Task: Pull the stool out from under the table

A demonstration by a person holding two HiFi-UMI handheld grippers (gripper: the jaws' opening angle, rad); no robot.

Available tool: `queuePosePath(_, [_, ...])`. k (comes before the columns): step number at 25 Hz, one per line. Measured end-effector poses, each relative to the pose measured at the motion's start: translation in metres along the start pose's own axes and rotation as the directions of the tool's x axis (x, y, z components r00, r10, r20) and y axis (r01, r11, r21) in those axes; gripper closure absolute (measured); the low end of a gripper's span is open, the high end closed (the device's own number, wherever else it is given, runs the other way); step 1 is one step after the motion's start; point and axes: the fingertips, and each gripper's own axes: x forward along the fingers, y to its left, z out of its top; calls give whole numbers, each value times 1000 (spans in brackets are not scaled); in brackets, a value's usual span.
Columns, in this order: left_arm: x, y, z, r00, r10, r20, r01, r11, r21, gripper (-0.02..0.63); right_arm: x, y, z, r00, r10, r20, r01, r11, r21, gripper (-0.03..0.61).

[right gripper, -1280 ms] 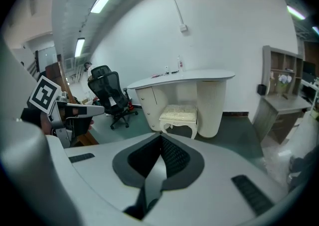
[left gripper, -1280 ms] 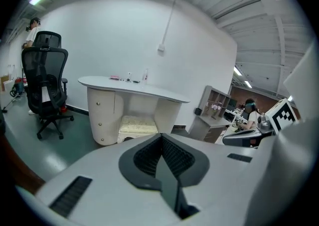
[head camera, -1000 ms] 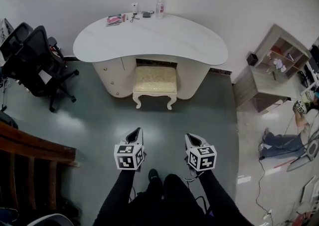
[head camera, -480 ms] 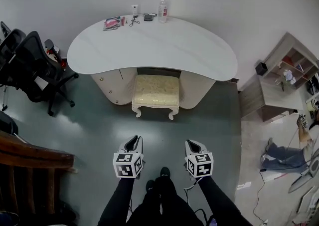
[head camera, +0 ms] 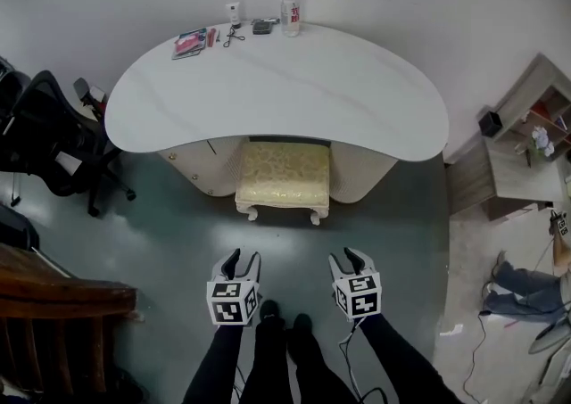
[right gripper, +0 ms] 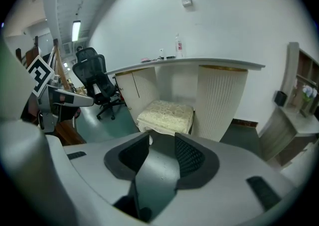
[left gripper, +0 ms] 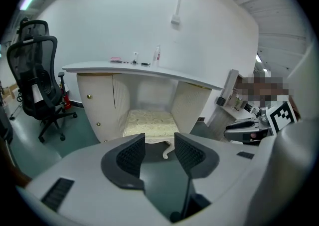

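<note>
The stool (head camera: 283, 179), with its pale patterned cushion and curled white legs, stands tucked under the front edge of the white kidney-shaped table (head camera: 277, 90), set between the table's two ribbed pedestals, with only the front of its seat and its front legs poking out. Both grippers hover over the green floor (head camera: 178, 233) in front of it, well apart from the stool. The left gripper (head camera: 243, 259) has its jaws opening with nothing between them; its own view shows the stool straight ahead beyond the gap. The right gripper (head camera: 348, 259) likewise has its jaws opening and empty, and the stool sits ahead and slightly left of their gap. A clear bottle (head camera: 290, 8) stands at the table's far edge.
</note>
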Motion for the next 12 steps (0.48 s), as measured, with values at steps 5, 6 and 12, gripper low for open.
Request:
queuePosePath(5, [48, 20, -26, 999, 9, -53, -10, 1000, -12, 352, 48, -20, -31, 999, 16, -48, -14, 999, 38, 379])
queuePosePath(6, [58, 27, -32, 998, 16, -59, -17, 1000, -14, 340, 57, -24, -37, 998, 11, -56, -9, 999, 41, 370])
queuePosePath(12, [127, 89, -70, 994, 96, -45, -96, 995, 12, 324, 131, -61, -79, 993, -80, -91, 87, 994, 73, 313])
